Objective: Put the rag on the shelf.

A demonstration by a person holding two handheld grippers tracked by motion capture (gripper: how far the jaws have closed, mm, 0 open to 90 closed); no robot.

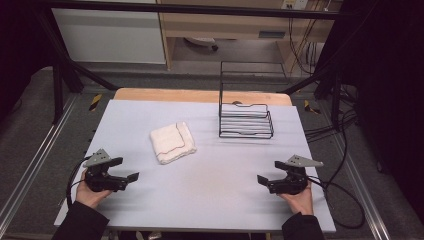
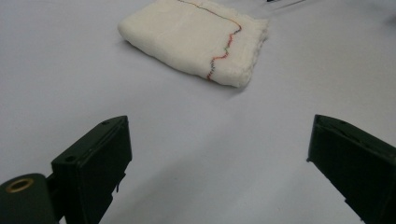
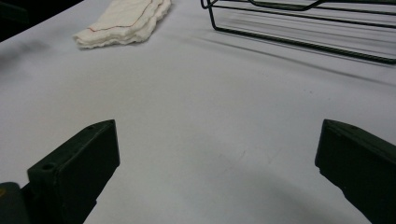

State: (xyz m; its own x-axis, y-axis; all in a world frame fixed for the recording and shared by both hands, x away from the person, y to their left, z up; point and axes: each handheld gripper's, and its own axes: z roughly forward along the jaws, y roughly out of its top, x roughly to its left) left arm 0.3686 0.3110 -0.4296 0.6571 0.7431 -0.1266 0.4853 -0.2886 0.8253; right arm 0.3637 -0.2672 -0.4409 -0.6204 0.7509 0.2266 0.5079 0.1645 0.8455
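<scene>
A folded white cloth (image 1: 172, 142) with a thin coloured stitch line lies on the pale table (image 1: 210, 185), left of centre. It also lies ahead of the left jaws (image 2: 196, 39) and far off to the upper left of the right jaws (image 3: 123, 22). My left gripper (image 1: 125, 171) rests near the front left edge, open and holding nothing (image 2: 217, 163). Near the front right edge, my right gripper (image 1: 267, 174) is likewise open with bare table between its jaws (image 3: 217, 163). Each is held by a hand in a dark sleeve.
A black wire rack (image 1: 245, 117) stands at the back right of the table, and its lower wires (image 3: 299, 28) run across the top of the right gripper view. Cables (image 1: 345, 190) trail off the right edge. A dark frame surrounds the table.
</scene>
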